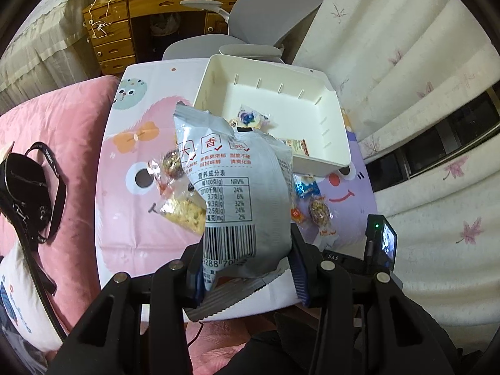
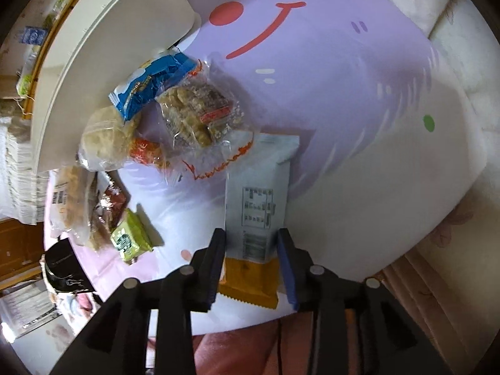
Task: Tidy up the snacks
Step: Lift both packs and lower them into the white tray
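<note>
Left wrist: left claw [image 1: 247, 268] pinching grey bag [image 1: 237, 193] upright, box [image 1: 322, 143] straight ahead beyond it (nearer this hand). Right claw [image 2: 251, 262] spread astride pale packet [image 2: 257, 206] flat on tabletop [image 2: 359, 109], long axis along fingers.

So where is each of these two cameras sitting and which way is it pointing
Left wrist: sits on the left tongs, looking forward across the cartoon table toward the white bin and a desk beyond; its two fingers hold a grey snack bag, and the other gripper's camera unit shows at right.
Right wrist: sits on the right tongs, looking steeply down at the table; its fingers flank a pale packet with an orange end.
Shared: the table, white bin and blue wrapper.
</note>
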Demonstrator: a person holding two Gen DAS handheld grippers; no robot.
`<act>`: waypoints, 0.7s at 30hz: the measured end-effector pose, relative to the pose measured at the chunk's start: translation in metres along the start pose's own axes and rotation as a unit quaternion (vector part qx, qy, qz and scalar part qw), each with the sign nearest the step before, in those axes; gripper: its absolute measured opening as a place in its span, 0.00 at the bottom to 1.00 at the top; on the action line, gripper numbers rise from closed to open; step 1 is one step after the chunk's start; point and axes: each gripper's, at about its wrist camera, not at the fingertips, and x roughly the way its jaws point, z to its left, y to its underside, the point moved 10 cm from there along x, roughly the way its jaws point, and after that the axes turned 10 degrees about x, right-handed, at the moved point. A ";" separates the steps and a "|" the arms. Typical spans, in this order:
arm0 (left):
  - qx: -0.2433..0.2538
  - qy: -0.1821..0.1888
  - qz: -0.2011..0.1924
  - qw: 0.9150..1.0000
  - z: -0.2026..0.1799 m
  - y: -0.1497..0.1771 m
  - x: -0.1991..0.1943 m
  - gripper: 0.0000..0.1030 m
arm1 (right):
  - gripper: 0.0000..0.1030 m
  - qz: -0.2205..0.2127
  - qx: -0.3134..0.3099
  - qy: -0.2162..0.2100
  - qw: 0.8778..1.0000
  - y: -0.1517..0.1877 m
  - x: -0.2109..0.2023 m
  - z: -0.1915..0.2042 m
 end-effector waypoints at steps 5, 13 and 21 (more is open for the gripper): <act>0.004 0.008 0.002 1.000 0.012 -0.020 0.004 0.41 | 0.37 -0.010 -0.016 0.057 0.998 -0.002 0.005 0.008; 0.022 0.025 0.016 0.999 0.024 -0.058 0.025 0.41 | 0.30 0.004 -0.021 0.049 0.999 -0.003 0.003 0.004; 0.050 0.031 0.026 0.998 0.027 -0.097 0.046 0.41 | 0.30 0.025 0.035 0.043 0.998 -0.009 -0.007 -0.034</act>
